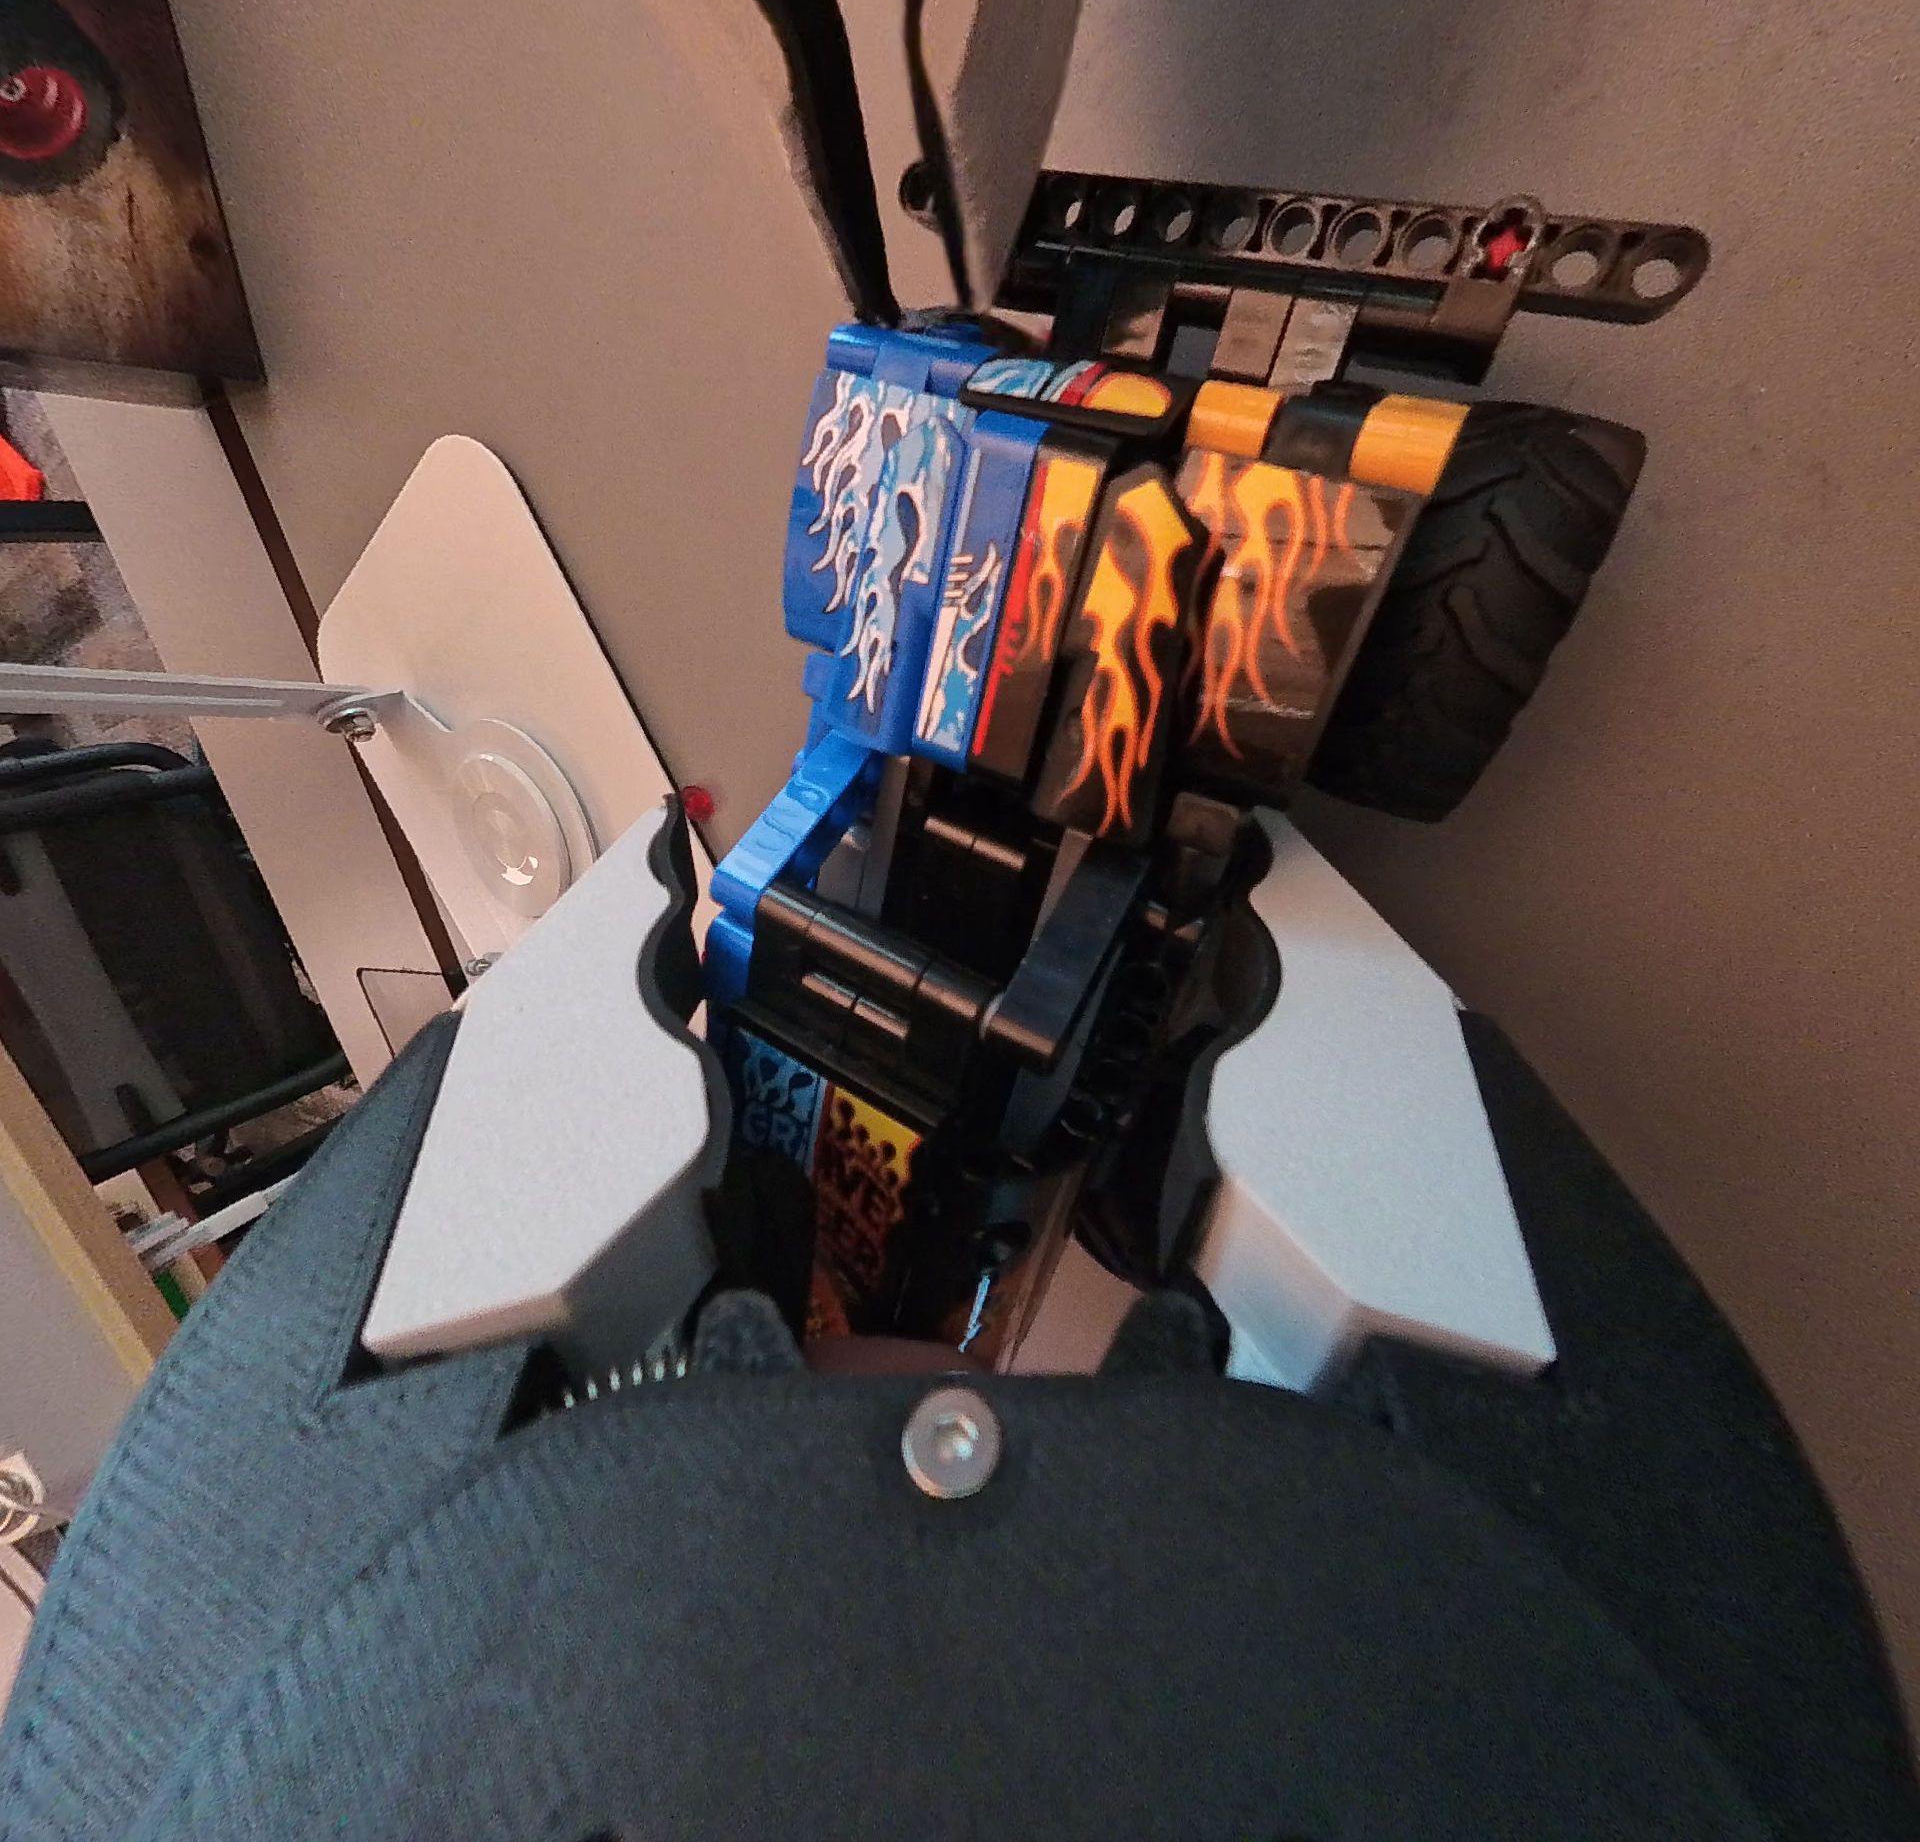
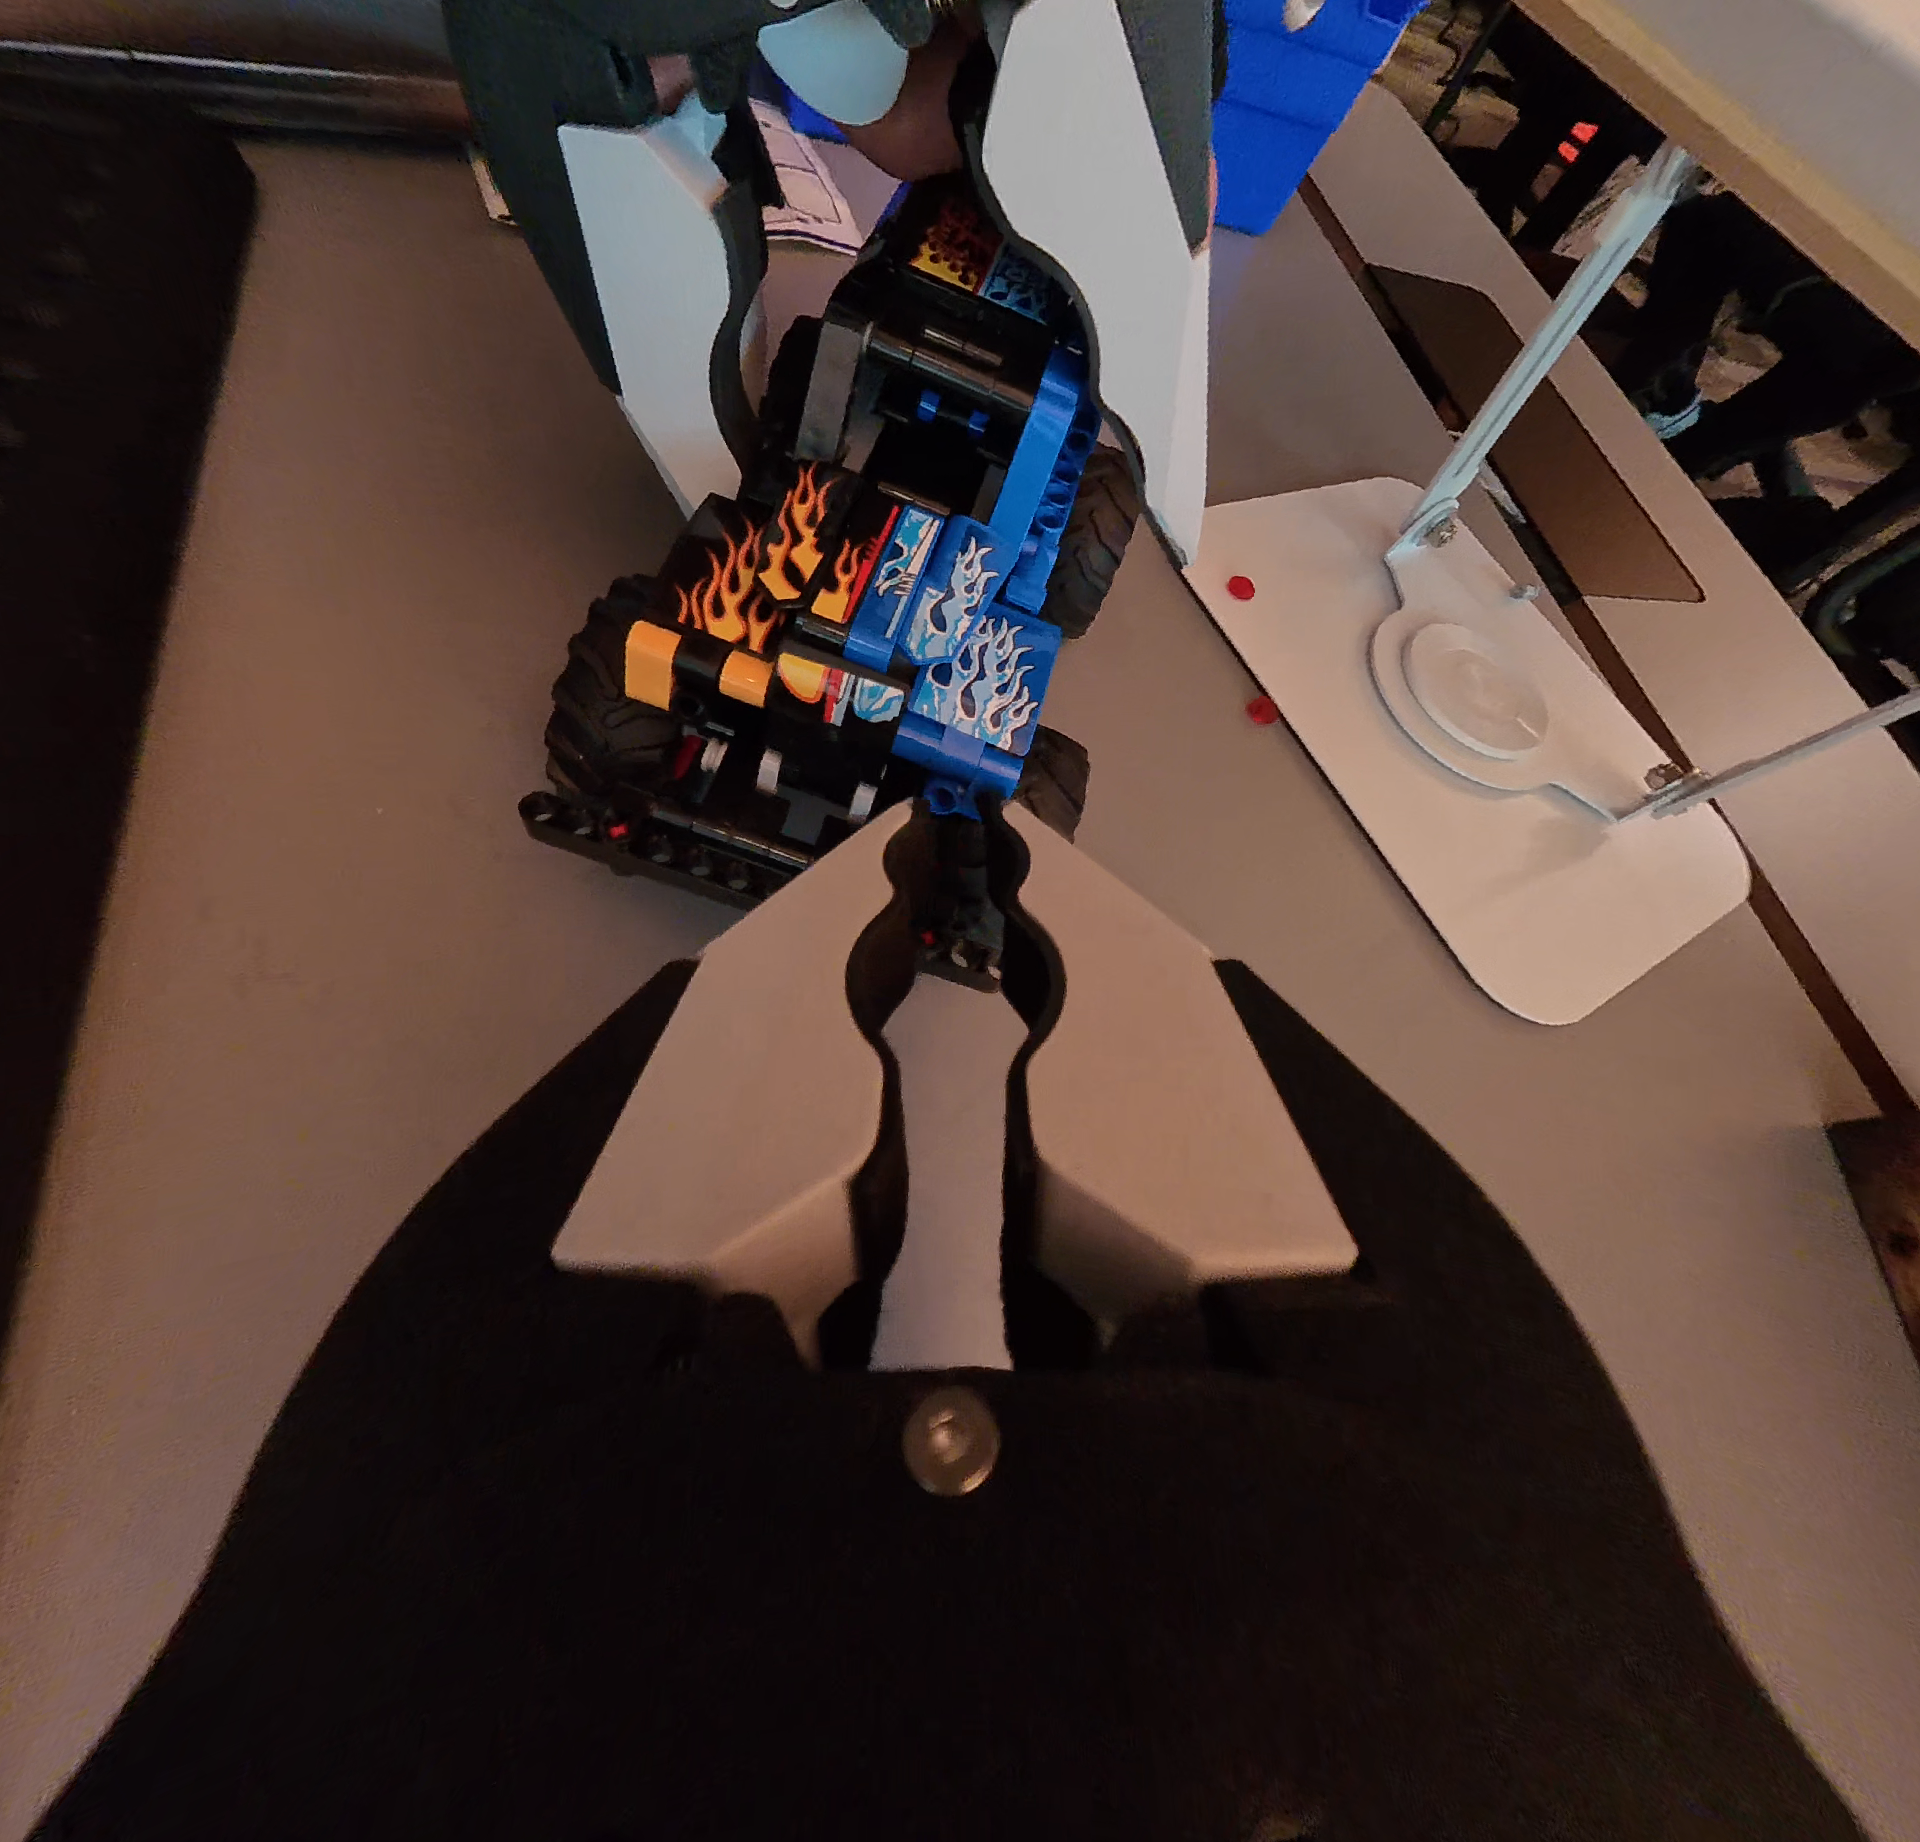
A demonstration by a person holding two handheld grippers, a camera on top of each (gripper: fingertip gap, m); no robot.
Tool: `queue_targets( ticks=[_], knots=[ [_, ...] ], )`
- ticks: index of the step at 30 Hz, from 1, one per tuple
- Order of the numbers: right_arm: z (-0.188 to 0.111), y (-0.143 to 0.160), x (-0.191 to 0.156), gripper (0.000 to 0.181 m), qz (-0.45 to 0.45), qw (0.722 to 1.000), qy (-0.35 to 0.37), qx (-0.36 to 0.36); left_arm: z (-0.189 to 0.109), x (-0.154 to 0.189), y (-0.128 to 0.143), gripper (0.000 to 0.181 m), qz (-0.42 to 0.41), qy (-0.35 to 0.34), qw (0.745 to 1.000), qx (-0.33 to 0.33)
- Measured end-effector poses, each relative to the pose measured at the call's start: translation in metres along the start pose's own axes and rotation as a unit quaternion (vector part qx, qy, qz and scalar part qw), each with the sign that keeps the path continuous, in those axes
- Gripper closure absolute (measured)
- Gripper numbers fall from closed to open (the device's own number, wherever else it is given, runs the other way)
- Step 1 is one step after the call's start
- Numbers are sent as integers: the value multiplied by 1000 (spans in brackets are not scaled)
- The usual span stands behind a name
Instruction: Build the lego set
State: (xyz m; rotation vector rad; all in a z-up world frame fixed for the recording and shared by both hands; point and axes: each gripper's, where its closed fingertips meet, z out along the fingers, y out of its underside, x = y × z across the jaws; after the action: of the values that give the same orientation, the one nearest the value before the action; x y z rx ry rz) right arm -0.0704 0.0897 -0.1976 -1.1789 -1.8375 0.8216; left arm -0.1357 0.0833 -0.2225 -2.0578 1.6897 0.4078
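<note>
Between my two hand-held grippers, truck (image 2: 831, 608) sits on worktop (image 2: 312, 961), long axis along them: left hand-held gripper (image 1: 966, 961) clamps rear, right hand-held gripper (image 2: 951, 857) pinches front bumper beam (image 2: 665, 836).

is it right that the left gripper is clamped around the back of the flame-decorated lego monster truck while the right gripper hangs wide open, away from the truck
Not quite. The left gripper does hold the rear of the blue and black flame-decorated lego monster truck, but the right gripper is not wide open: the right wrist view shows its white fingers nearly closed, pinching a small dark piece at the truck's front end.
</note>
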Motion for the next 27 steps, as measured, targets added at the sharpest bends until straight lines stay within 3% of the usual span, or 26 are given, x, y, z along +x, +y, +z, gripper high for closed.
queue_targets(
  ticks=[9, 13, 15, 27],
  knots=[
    [-20, 13, 6, 170, 43, 999, -26, -13, -2, -1, 7, 80, -2, -6, 1000, -7],
    [-20, 28, 11, 168, 68, 996, -35, -42, -5, -3, 22, 81, -12, -9, 1000, -26],
    [-14, 36, 6, 160, 77, 994, -47, -62, -6, -5, 29, 81, -18, -12, 999, -29],
    [43, 35, -37, 162, 46, 985, -116, -116, -8, -8, 55, 80, -40, -10, 998, -48]
  ],
)
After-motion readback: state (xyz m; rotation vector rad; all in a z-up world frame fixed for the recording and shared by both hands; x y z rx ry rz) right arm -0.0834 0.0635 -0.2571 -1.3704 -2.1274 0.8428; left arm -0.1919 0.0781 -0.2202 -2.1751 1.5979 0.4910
